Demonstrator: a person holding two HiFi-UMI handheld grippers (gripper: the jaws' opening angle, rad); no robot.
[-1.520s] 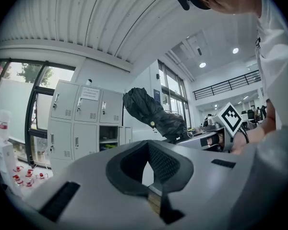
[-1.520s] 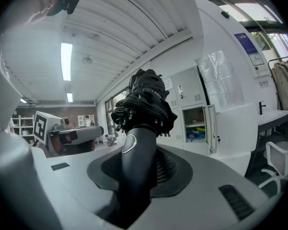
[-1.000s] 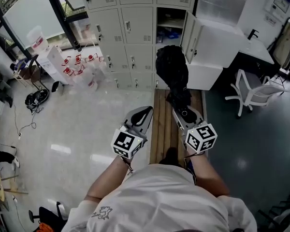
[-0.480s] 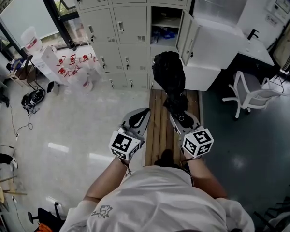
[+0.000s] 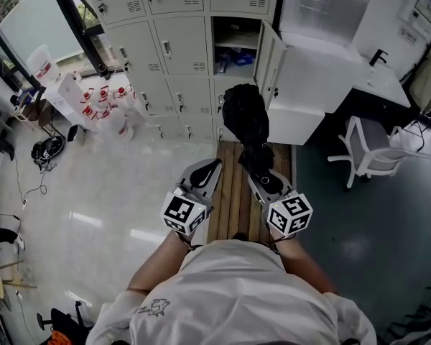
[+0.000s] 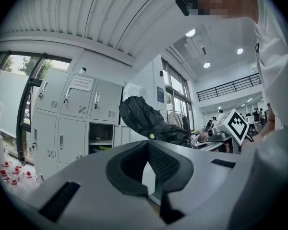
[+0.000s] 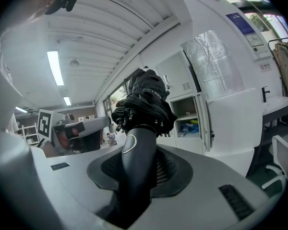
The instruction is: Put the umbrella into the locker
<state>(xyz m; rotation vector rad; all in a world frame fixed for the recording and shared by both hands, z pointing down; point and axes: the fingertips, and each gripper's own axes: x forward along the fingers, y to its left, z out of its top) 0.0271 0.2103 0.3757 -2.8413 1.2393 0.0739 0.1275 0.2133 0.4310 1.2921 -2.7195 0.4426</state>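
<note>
1. In front of the open locker [image 5: 233, 45], the right gripper [image 5: 258, 171] has its jaws closed on the handle [image 7: 137, 166] of the folded black umbrella [image 5: 246, 117]. The canopy points toward the locker but is not yet inside it. The handle looks smooth and round, so I think it can turn or slip in the pads if the canopy bumps something.
2. The door [image 5: 267, 63] hangs open at the right side of the locker. The bulky canopy may strike its edge, or the frame of the locker, if the approach is not straight.
3. Inside the locker, some things lie on a shelf. The umbrella may push them, or may not fit completely, and then it may fall out when released.
4. The left gripper [image 5: 214, 165], farther from the locker than the canopy, has its jaws pressed together on nothing, so it cannot catch a slipping umbrella quickly.
5. A wooden bench [image 5: 237, 192] stands just before the locker, below both grippers. The person may knock against it.
</note>
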